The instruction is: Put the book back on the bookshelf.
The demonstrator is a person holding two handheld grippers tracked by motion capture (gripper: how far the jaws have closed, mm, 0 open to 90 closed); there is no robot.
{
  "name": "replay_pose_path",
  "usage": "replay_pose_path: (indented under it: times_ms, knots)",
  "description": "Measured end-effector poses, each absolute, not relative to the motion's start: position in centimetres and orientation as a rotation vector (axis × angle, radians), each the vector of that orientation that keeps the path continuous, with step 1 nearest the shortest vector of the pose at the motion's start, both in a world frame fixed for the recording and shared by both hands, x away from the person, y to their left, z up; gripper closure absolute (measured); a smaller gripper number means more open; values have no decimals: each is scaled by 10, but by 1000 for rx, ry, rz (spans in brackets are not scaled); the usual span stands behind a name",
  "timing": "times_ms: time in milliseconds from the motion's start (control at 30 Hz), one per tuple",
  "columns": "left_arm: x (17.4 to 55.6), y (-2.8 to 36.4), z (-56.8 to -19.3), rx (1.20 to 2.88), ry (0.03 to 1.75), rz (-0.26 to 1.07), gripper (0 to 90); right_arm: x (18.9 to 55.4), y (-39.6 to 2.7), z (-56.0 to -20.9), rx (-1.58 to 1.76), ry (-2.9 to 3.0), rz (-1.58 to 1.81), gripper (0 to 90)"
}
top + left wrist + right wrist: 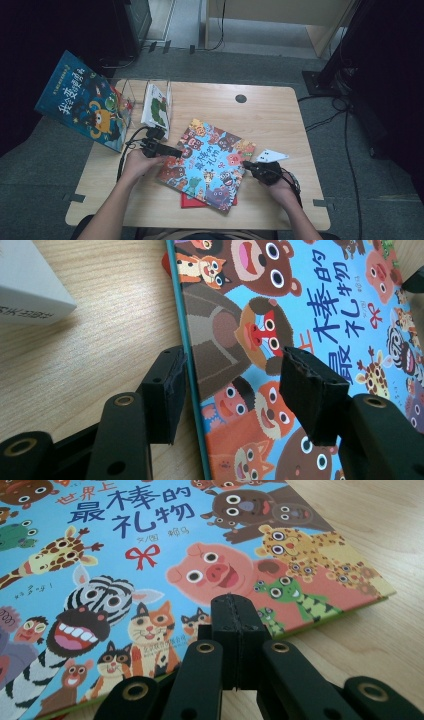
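High view, left to right: a dark blue picture book (86,102) stands propped off the table's left rear corner, beside a clear acrylic stand (131,95) and a white book with a green cover figure (156,106) held upright in it. The wooden table (280,120) carries the animal picture book (207,162), lying flat and turned at an angle near the centre, on top of a red book (189,202) of which a strip shows at its near edge. The left gripper (176,150) meets the animal picture book's left edge; the right gripper (247,164) lies at its right edge, just before a white folded paper (272,155). Left gripper view: the left gripper (232,377) has its jaws released and parted, one pad over bare wood, the other over the cover, so that the teal edge of the animal picture book (280,315) runs between them without being pressed; a white box corner (27,287) lies at upper left. Right gripper view: the right gripper (235,615) is clenched, pads pressed together with nothing between them, their tips at the near edge of the animal picture book (165,545); whether they touch it cannot be told.
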State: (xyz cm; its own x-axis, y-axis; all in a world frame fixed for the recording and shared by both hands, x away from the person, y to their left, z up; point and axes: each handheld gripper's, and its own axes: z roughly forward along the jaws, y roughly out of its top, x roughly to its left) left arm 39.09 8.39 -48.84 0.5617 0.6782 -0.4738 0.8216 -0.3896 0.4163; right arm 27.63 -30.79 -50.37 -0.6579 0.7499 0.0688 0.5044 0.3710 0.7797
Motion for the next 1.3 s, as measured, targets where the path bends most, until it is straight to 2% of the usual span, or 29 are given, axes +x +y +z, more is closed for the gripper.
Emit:
replay_pose_path:
  times_ms: [567, 800, 967, 1133, 1300]
  knots:
    - [393, 83, -493, 2178, 1200, -323, 460, 273, -314, -507, 1129, 2376, 1136, 900]
    - [388, 86, -497, 2102, 1229, -297, 498, 273, -315, -507, 1131, 2378, 1143, 900]
    - [388, 88, -498, 2100, 1213, -306, 485, 273, -316, -508, 1138, 2387, 1137, 900]
    - [387, 86, -497, 2104, 1200, -316, 413, 273, -316, -508, 1151, 2388, 1139, 900]
    - [383, 80, -495, 2143, 1199, -251, 410, 274, -316, -508, 1155, 2390, 1144, 900]
